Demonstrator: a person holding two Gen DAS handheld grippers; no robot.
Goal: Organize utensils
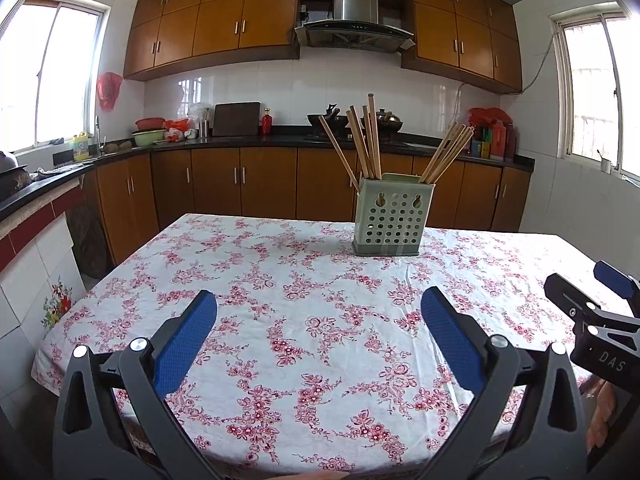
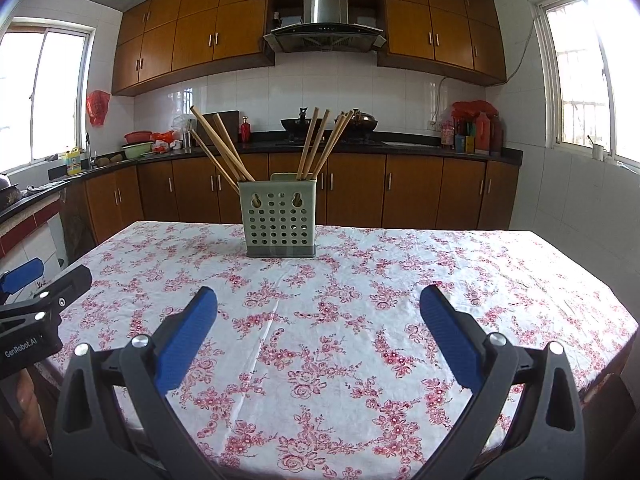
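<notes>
Both grippers hang empty over the near edge of the desk: the left gripper and right gripper each have their two blue pads spread wide. Floral cloth lies bare between them and one green perforated utensil holder toward the far edge. Its chopsticks stand in two leaning bunches, about ten in all.

A home kitchen: wooden cabinets line the tiled walls, a steel range hood hangs above a wok on the black counter, and a floral tablecloth covers the table
</notes>
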